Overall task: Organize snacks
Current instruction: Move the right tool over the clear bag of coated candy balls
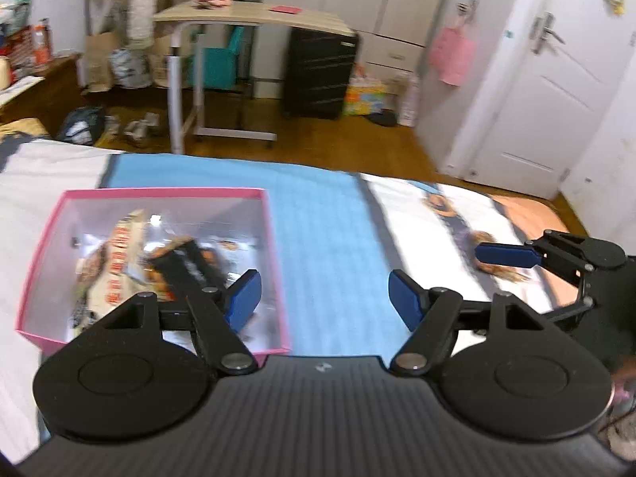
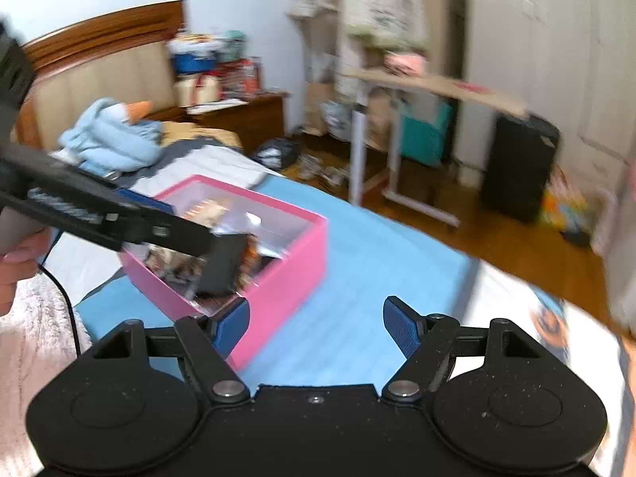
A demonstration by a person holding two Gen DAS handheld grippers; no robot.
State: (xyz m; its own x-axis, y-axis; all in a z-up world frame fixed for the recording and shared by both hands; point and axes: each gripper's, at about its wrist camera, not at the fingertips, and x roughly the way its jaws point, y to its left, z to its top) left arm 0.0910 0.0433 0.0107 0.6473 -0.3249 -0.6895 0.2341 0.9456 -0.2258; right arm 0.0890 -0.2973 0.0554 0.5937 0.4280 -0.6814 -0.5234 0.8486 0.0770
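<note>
A pink box (image 1: 274,246) sits on the bed's blue sheet (image 1: 330,238), holding several snack packets (image 1: 119,254), one of them black (image 1: 190,266). My left gripper (image 1: 324,298) is open and empty, hovering just right of the box's near corner. In the right wrist view the box (image 2: 286,290) lies ahead to the left and my right gripper (image 2: 316,328) is open and empty over the blue sheet. The left gripper (image 2: 119,214) reaches across the box from the left. The right gripper's blue finger (image 1: 505,254) shows at the right of the left wrist view.
A printed white and pink bedsheet (image 1: 437,214) covers the bed's right part. A blue plush toy (image 2: 111,139) lies near the headboard (image 2: 99,59). Beyond the bed stand a rolling desk (image 1: 246,16), a black drawer unit (image 1: 318,71) and a white door (image 1: 556,79).
</note>
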